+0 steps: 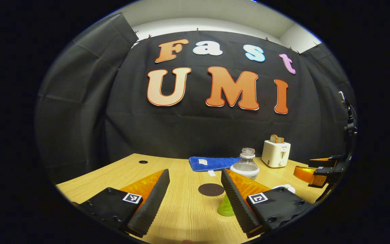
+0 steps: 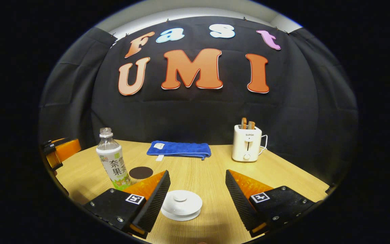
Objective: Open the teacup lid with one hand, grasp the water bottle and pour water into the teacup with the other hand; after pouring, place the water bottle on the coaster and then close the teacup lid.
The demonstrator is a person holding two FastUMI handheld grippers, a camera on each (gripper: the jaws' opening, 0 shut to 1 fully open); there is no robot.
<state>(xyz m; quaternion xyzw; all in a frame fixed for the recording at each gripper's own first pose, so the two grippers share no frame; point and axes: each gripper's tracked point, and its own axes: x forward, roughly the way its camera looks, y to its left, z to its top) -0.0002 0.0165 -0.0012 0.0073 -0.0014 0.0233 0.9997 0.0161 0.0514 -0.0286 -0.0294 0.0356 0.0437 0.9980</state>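
Plainly, uncapped clear water bottle (image 2: 112,161), upright.

bottle (image 1: 246,165) base, teacup (image 1: 284,187) hidden behind left jaw.

So the water bottle (image 2: 113,162) is standing upright, cap off, left of center in the right gripper view, clear plastic with a white and green label. The round dark coaster (image 2: 141,172) lies flat just right of it, and the white teacup lid (image 2: 181,204), knob up, sits bottom center.
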